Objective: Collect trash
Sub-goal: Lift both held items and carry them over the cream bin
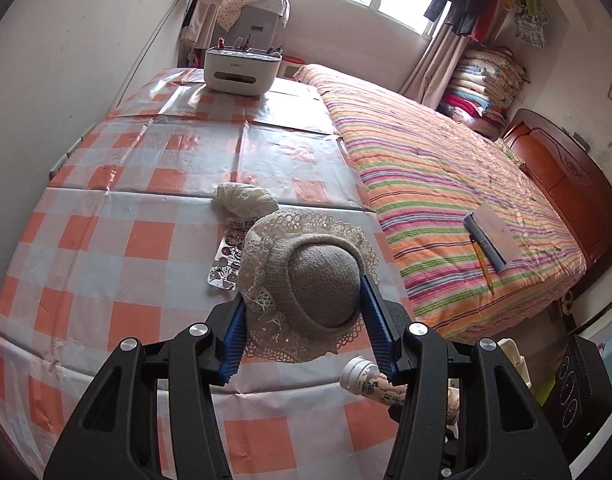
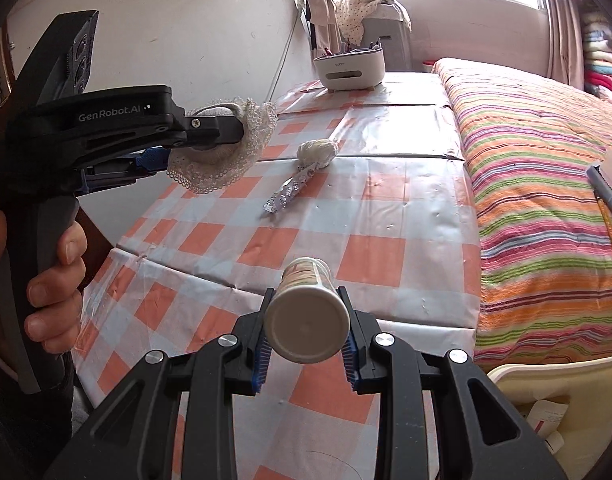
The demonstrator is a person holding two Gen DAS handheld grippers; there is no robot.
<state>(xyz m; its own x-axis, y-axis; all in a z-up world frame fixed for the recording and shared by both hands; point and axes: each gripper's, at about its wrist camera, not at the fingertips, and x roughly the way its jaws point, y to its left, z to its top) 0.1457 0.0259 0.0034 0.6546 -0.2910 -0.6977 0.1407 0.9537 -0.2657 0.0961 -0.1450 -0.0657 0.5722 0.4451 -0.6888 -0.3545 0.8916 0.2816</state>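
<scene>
My left gripper (image 1: 306, 312) is shut on a grey knitted hat with a lace brim (image 1: 318, 276) and holds it above the checked table (image 1: 145, 240). The right wrist view shows the same gripper (image 2: 209, 146) at the left with the hat (image 2: 225, 164) in it. My right gripper (image 2: 306, 316) is shut on a small printed bottle (image 2: 308, 320), its white cap end facing the camera. That bottle (image 1: 366, 378) also shows low in the left wrist view. A crumpled white wad (image 1: 243, 198) (image 2: 317, 151) and a foil blister pack (image 1: 227, 258) (image 2: 291, 192) lie on the table.
A white desk organiser (image 1: 241, 70) with pens stands at the table's far end. A striped bed (image 1: 446, 184) adjoins the table on the right, with a notebook and pens (image 1: 492, 236) on it. A white bin (image 2: 546, 392) sits low at the right. A hand (image 2: 53, 272) grips the left handle.
</scene>
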